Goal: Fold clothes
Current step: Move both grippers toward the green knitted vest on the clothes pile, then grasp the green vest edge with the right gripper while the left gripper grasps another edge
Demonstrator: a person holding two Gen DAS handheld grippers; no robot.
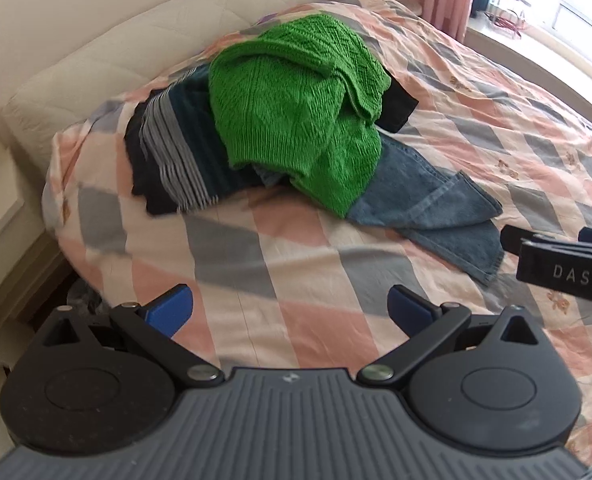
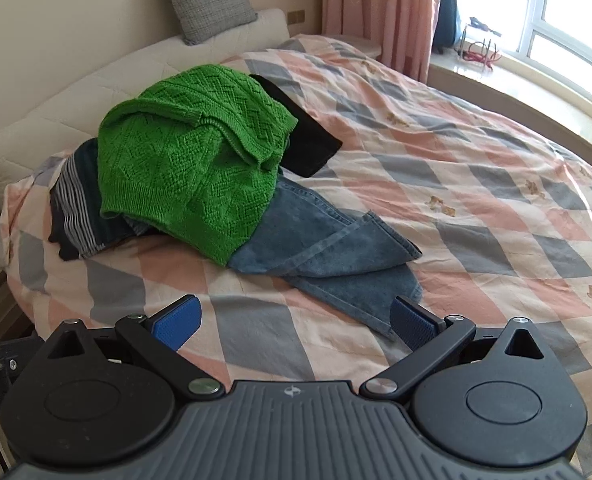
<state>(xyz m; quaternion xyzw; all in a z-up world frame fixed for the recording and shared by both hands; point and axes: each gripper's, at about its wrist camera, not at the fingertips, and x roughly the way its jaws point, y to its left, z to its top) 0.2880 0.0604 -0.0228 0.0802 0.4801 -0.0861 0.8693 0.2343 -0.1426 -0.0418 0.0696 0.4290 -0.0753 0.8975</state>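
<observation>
Clothes are lying heaped on a round bed covered by a quilt of pink, grey and cream diamond patches [image 1: 296, 264], toward its headboard side. A bright green cable-knit sweater [image 1: 296, 120] is sitting crumpled on top of the heap, draping over the other garments. Faded blue denim jeans [image 2: 336, 256] are spilling out from under the sweater toward the near edge of the bed, their hems lying flat on the quilt. A dark garment with grey and white stripes [image 1: 176, 152] is sticking out from under the sweater on the left, and a black folded piece of cloth [image 2: 308, 140] is showing behind it on the right. The left gripper [image 1: 290, 308] is hovering above bare quilt, well short of the heap, its blue-padded fingers [image 1: 172, 308] spread wide apart and gripping nothing. The right gripper [image 2: 296, 320] is likewise gaping wide and carrying nothing, its right blue pad [image 2: 412, 324] sitting over the hem of the jeans in the right wrist view; whether it is touching the denim cannot be told. A grey woven cushion [image 2: 204, 0] is leaning against the cream padded headboard [image 1: 96, 60], and pink curtains [image 2: 376, 4] are hanging beside a bright white-framed window [image 2: 556, 20].
</observation>
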